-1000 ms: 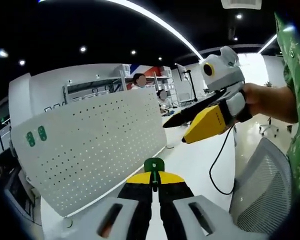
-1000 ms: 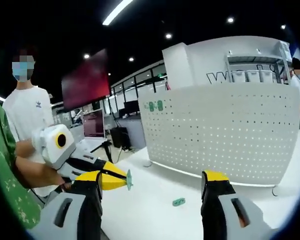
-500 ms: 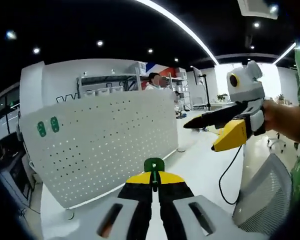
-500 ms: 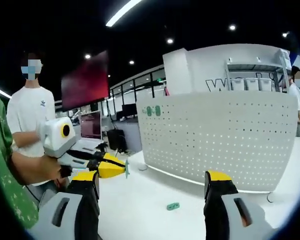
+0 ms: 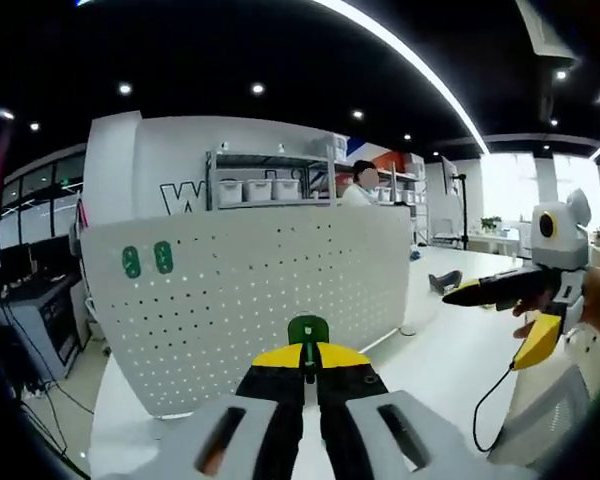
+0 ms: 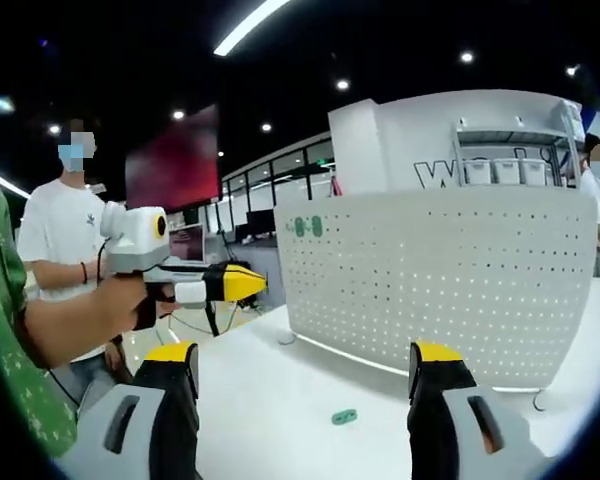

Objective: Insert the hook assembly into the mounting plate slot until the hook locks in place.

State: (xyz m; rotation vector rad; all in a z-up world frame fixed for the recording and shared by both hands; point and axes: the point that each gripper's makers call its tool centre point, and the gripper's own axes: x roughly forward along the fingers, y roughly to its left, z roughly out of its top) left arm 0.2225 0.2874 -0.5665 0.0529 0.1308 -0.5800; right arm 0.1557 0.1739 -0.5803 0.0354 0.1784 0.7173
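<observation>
While pinched upright in left gripper (image 5: 308,362), green hook (image 5: 308,330), rounded end up

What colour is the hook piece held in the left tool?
Green hook piece, clearest in the left gripper view.

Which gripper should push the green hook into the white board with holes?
Probably the left gripper: its jaws are shut on the green plastic hook, facing the white perforated mounting board. The right gripper is open and empty.
</observation>
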